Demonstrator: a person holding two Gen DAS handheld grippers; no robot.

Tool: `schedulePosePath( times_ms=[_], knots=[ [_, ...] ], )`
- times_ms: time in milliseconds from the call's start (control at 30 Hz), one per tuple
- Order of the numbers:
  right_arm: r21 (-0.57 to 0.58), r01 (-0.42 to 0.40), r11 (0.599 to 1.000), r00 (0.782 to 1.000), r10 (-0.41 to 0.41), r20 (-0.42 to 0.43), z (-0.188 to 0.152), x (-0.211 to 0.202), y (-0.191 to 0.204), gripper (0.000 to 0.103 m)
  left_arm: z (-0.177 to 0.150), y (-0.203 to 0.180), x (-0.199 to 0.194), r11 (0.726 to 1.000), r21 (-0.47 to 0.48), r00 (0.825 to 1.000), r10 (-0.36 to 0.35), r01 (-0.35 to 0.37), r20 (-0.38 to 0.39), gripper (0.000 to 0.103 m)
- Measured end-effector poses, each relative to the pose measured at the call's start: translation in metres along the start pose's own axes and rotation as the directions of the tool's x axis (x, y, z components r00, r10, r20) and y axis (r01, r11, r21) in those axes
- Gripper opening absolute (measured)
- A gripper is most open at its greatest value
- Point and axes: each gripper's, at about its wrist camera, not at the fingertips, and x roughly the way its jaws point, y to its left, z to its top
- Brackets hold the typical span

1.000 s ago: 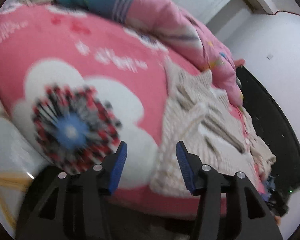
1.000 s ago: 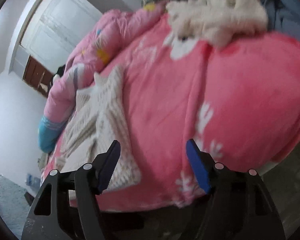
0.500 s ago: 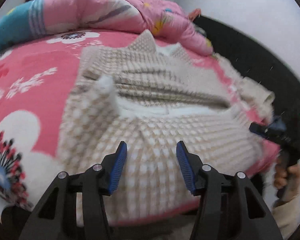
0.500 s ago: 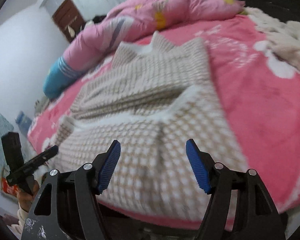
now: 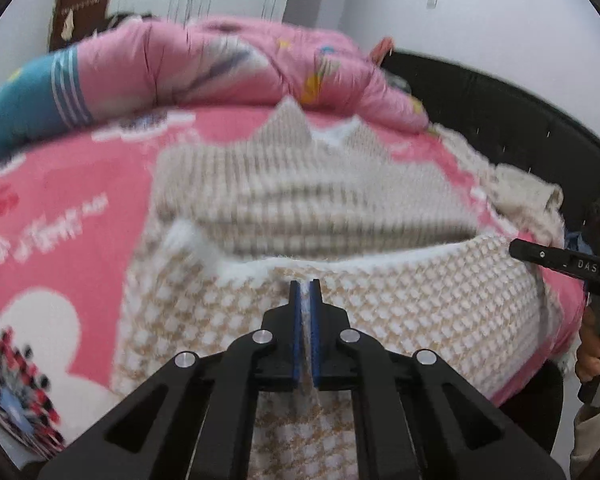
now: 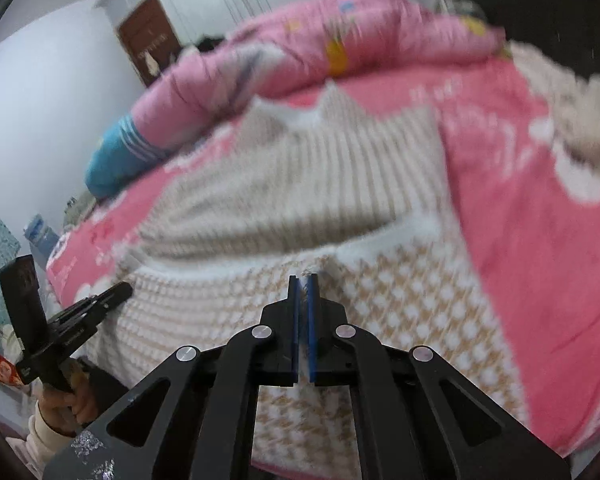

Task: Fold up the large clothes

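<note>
Sweater [image 5: 380,292], a beige-and-white checked knit, lies spread on the pink floral blanket [image 5: 68,200] of a bed, its near hem hanging over the front edge and its collar pointing toward the rolled pink quilt [image 5: 220,68] at the far side. At the left part of that hem, the left gripper [image 5: 305,284] is clamped tight on a pinch of the knit, a thin sliver of fabric showing between its blue pads. Further right along the same hem, the right gripper [image 6: 303,280] is likewise closed on the knit. Holding the hem at two spaced points probably lets the person lift it evenly and carry it toward the collar for a fold. Compared with half a second earlier, both pairs of jaws, then standing apart over the fabric, have just been closing and now grip it; a second ago both cameras were tilted and looking mostly at the blanket.
</note>
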Motion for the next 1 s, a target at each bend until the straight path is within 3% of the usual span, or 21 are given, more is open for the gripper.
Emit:
schedulePosePath(
  times_ms=[133, 233, 267, 333, 400, 467, 533, 633, 700, 833, 900, 933, 1000],
  knots=[
    [-0.011, 0.028, 1.000, 0.999, -0.028, -0.015, 0.004, 0.021, 0.000, 0.001, 0.005, 0.005, 0.016, 1.000, 0.016, 1.000, 0.023, -0.023, -0.009, 0.004],
    [-0.016, 0.077, 0.997, 0.992, -0.079, -0.100, -0.010, 0.064, -0.010, 0.002, -0.012, 0.016, 0.052, 0.999, 0.018, 0.992, 0.049, -0.047, -0.116, 0.007],
    [-0.003, 0.068, 0.998, 0.985, -0.067, -0.159, -0.019, 0.080, -0.018, 0.003, -0.018, 0.022, 0.059, 0.999, -0.004, 0.991, 0.035, -0.036, -0.130, 0.008],
    [0.013, 0.056, 0.998, 0.985, -0.053, -0.163, -0.025, 0.084, -0.024, 0.002, -0.017, 0.025, 0.052, 1.000, -0.018, 0.994, 0.011, -0.013, -0.106, 0.011],
    [0.017, 0.034, 0.999, 0.986, -0.031, -0.162, -0.021, 0.068, -0.025, 0.012, -0.013, 0.027, 0.042, 1.000, -0.024, 0.995, 0.000, -0.003, -0.097, 0.017],
    [0.018, 0.030, 0.999, 0.992, -0.028, -0.120, -0.017, 0.047, -0.029, 0.043, -0.007, 0.034, 0.024, 0.999, -0.030, 0.998, -0.016, 0.015, -0.055, 0.019],
    [-0.004, 0.066, 0.998, 0.996, -0.067, -0.052, -0.012, 0.023, -0.034, 0.048, -0.001, 0.047, 0.000, 0.999, -0.040, 1.000, -0.009, 0.009, 0.011, 0.023],
    [-0.017, 0.175, 0.984, 0.985, -0.175, 0.013, -0.004, 0.003, -0.049, 0.053, 0.006, 0.062, -0.009, 0.997, -0.040, 0.997, 0.073, -0.072, 0.026, 0.025],
    [0.021, 0.219, 0.976, 0.976, -0.219, -0.005, 0.000, 0.008, -0.065, 0.053, 0.009, 0.070, 0.000, 0.990, -0.036, 0.990, 0.139, -0.139, -0.017, 0.025],
    [0.024, 0.257, 0.966, 0.965, -0.256, -0.052, -0.003, 0.029, -0.074, 0.049, 0.007, 0.075, 0.026, 0.988, -0.013, 0.980, 0.154, -0.157, -0.127, 0.025],
    [0.009, 0.256, 0.967, 0.964, -0.255, -0.072, -0.006, 0.037, -0.073, 0.023, 0.004, 0.075, 0.032, 0.985, -0.010, 0.976, 0.167, -0.170, -0.137, 0.025],
    [0.011, 0.252, 0.968, 0.965, -0.251, -0.071, -0.005, 0.039, -0.069, 0.010, 0.003, 0.076, 0.032, 0.984, -0.010, 0.976, 0.172, -0.175, -0.135, 0.018],
    [0.016, 0.239, 0.971, 0.971, -0.239, -0.035, -0.004, 0.028, -0.064, 0.007, 0.003, 0.078, 0.025, 0.983, -0.012, 0.978, 0.178, -0.181, -0.110, 0.010]
  ],
)
